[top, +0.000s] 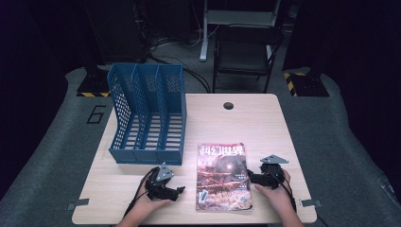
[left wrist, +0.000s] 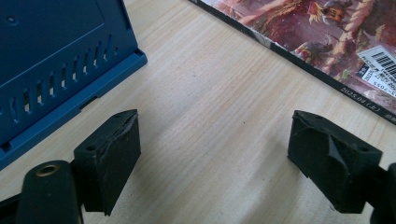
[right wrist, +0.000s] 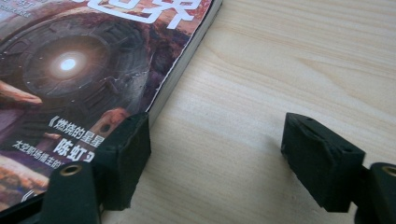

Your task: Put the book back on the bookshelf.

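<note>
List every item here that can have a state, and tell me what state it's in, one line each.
magazine: closed, lying flat, cover up, on the table between the two grippers.
blue file rack: upright, its three slots empty.
left gripper: open, jaws above bare wood, holding nothing.
right gripper: open, one jaw at the magazine's edge, not gripping.
folding chair: unfolded, unoccupied, beyond the table.

I read 科幻世界 on the magazine [top: 223, 177] cover, also 陈虹 lower down; its barcode label [left wrist: 380, 70] edge shows 2025.04. The floor mat [top: 61, 132] carries a 6.
</note>
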A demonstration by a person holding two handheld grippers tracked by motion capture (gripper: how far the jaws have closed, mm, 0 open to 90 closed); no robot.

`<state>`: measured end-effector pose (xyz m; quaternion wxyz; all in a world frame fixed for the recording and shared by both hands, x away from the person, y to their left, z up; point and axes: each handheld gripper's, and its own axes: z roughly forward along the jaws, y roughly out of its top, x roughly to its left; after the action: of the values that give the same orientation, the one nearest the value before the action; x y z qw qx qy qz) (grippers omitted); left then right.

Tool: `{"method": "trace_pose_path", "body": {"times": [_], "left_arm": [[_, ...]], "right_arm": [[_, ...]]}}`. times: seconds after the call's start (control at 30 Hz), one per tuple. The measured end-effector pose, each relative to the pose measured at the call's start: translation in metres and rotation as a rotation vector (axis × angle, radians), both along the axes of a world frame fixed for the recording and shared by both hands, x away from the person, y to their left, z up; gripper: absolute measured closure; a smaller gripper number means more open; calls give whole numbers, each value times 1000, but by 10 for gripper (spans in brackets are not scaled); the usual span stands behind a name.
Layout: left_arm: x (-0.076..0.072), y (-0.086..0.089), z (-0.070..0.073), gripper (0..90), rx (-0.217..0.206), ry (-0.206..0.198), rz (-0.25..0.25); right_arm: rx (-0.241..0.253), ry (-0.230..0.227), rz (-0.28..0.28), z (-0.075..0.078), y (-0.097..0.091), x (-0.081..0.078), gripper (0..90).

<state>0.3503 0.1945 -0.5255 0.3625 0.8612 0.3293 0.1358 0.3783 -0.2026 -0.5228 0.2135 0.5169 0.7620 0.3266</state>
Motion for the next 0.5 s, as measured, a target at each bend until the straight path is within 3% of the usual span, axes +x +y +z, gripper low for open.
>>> {"method": "trace_pose_path", "body": {"times": [0.07, 0.1, 0.13, 0.23, 0.33, 0.5], "left_arm": [[0, -7, 4, 183, -34, 49, -26], [0, -7, 4, 194, -34, 49, -26], [-2, -13, 6, 202, -47, 60, -42], [-6, -20, 9, 230, -40, 78, -64], [-8, -25, 12, 252, -55, 84, -56], [-8, -35, 20, 269, -113, 113, -20]], "right_arm": [[23, 28, 2, 4, -2, -2, 364], [23, 28, 2, 4, -2, -2, 364], [60, 57, 14, 8, -3, -2, 388], [62, 36, 12, 17, -6, -7, 413], [70, 31, -3, 20, -7, -10, 423], [152, 35, -13, 23, -9, -13, 448]]}}
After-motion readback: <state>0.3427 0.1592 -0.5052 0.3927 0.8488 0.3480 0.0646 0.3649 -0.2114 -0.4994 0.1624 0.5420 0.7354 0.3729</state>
